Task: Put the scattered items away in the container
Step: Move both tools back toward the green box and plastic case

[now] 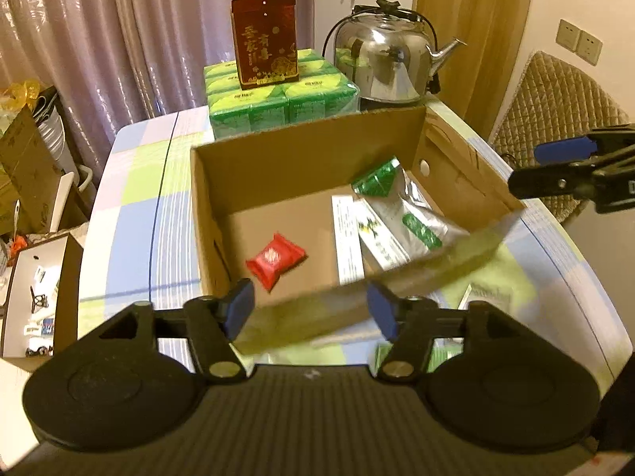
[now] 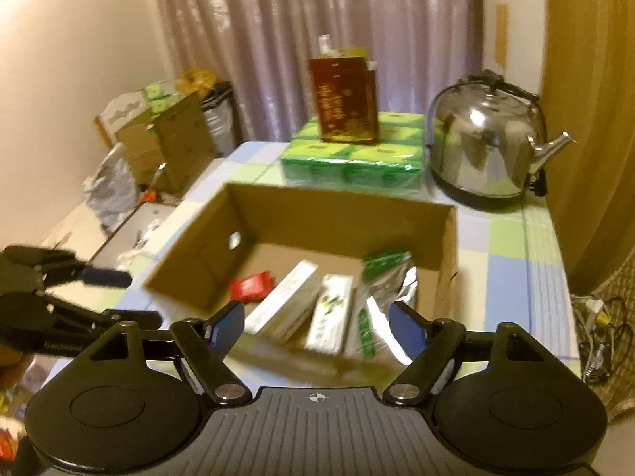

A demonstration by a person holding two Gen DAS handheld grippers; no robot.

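We see the table [image 1: 131, 246], carrying an open cardboard box [image 1: 301, 150] toward its far edge. Box floor: silver pouch [image 1: 420, 214], white cartons [image 2: 283, 303], red sachet [image 1: 276, 260], all apparently light, crinkly, best pinched at edges. Left gripper [image 1: 311, 311] and right gripper [image 2: 317, 327]: fingers apart, empty.

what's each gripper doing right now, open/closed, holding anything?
Left gripper: open, holding nothing, at the cardboard box's near edge.
Right gripper: open, holding nothing, over the box.
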